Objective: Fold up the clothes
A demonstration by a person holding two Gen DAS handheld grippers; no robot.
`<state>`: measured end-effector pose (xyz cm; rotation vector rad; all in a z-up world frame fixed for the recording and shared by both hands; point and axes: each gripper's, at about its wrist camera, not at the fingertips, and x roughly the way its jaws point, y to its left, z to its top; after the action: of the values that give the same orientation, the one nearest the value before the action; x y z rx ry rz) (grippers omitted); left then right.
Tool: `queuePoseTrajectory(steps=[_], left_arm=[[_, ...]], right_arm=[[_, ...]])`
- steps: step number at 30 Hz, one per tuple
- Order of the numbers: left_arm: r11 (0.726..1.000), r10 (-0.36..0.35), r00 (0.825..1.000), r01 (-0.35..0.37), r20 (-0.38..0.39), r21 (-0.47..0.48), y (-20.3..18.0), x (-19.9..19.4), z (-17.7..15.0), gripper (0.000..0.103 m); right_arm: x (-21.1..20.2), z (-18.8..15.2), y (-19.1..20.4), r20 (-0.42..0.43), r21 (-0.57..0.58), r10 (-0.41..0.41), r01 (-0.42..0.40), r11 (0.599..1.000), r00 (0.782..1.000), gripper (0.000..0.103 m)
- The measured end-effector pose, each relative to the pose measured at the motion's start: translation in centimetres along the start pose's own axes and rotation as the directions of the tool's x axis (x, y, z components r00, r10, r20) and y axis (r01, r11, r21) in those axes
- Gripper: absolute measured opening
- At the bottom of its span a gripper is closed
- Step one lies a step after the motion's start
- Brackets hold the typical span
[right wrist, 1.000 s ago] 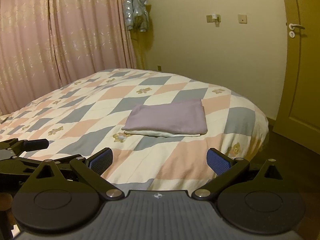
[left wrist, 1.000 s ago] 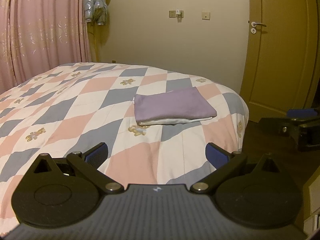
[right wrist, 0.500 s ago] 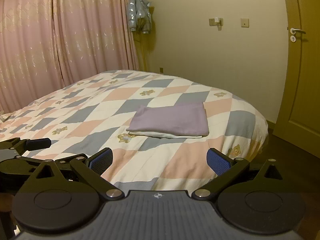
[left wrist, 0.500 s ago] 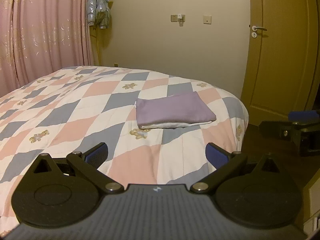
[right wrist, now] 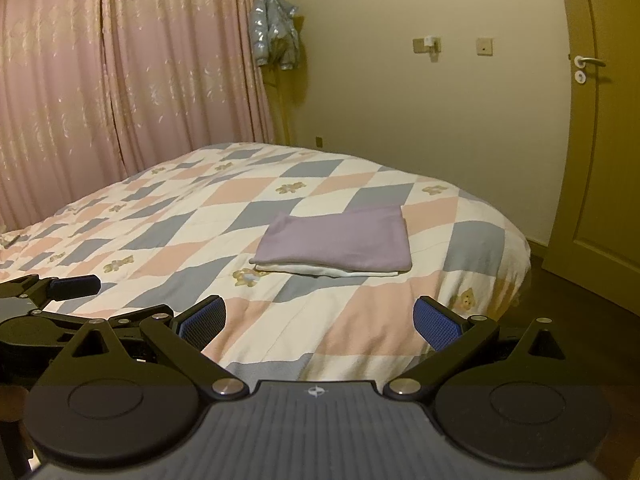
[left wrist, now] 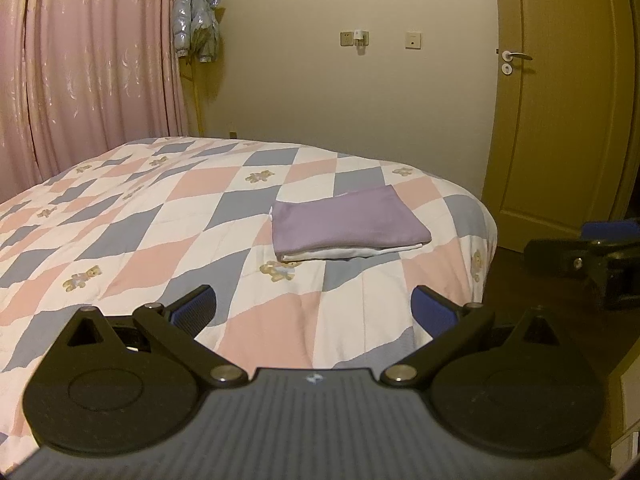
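A folded purple garment [left wrist: 346,222] [right wrist: 340,238] lies flat on a folded white one, near the bed's right end. Both rest on the checked quilt [left wrist: 160,224] [right wrist: 192,224]. My left gripper [left wrist: 314,312] is open and empty, held well short of the stack, over the near edge of the bed. My right gripper [right wrist: 320,322] is also open and empty, about as far back. The other gripper shows at the edge of each view: the right one [left wrist: 592,256] over the dark floor, the left one [right wrist: 60,292] low over the quilt.
Pink curtains [left wrist: 88,68] [right wrist: 120,72] hang behind the bed on the left. A pale blue jacket [left wrist: 196,28] [right wrist: 276,36] hangs in the corner. A wooden door [left wrist: 560,100] [right wrist: 600,120] stands shut at the right, with dark floor [right wrist: 580,320] in front.
Both views have tilted upward and drawn back a little, so the bed and the stack sit lower and smaller. The folded stack has not moved. Both grippers stay open.
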<state>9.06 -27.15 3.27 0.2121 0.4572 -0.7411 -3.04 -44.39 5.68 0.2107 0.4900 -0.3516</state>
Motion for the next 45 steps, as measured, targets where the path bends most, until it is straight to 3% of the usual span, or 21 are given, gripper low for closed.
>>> queuePoseTrajectory(steps=[45], left_arm=[[0.999,0.02,1.0,-0.02,-0.003,0.042,-0.6,-2.0,0.1,0.102]], right_arm=[[-2.0,-0.1,-0.4,-0.012,0.022,0.014,-0.014,1.0,1.0,0.103]])
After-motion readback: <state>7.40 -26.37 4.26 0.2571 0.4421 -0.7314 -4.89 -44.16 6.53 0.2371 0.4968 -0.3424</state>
